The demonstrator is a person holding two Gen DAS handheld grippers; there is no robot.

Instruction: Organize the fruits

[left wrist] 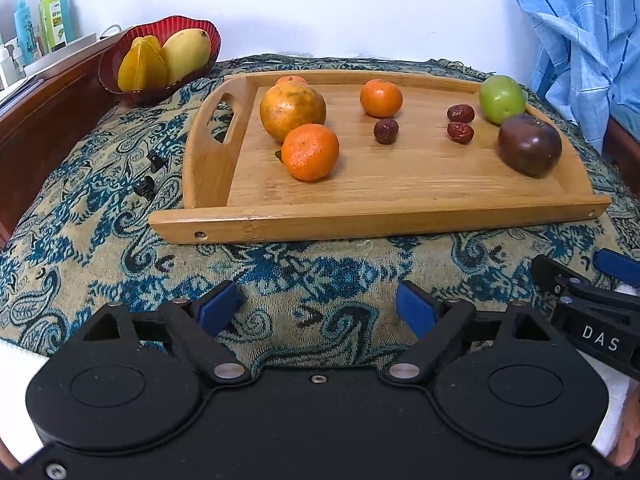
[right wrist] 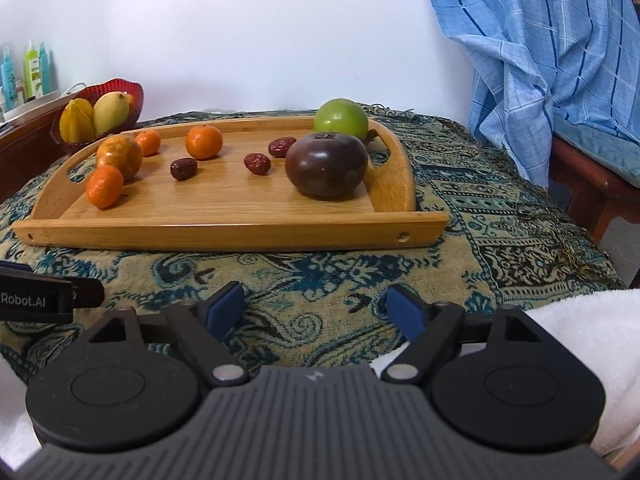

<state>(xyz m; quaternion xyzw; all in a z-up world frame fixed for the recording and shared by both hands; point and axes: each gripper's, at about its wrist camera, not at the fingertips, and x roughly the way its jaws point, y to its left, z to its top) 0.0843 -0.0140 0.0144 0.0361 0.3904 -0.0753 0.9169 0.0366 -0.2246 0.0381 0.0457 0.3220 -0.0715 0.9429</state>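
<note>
A wooden tray lies on the patterned cloth. On it are a large yellow-brown fruit, three tangerines, the nearest at front left, three red dates, a green fruit and a dark purple fruit. A red bowl at back left holds a mango and a starfruit. My left gripper and right gripper are open and empty, in front of the tray.
A blue checked cloth hangs at the right over a wooden seat. Bottles stand on a shelf at far left. The right gripper's side shows in the left wrist view.
</note>
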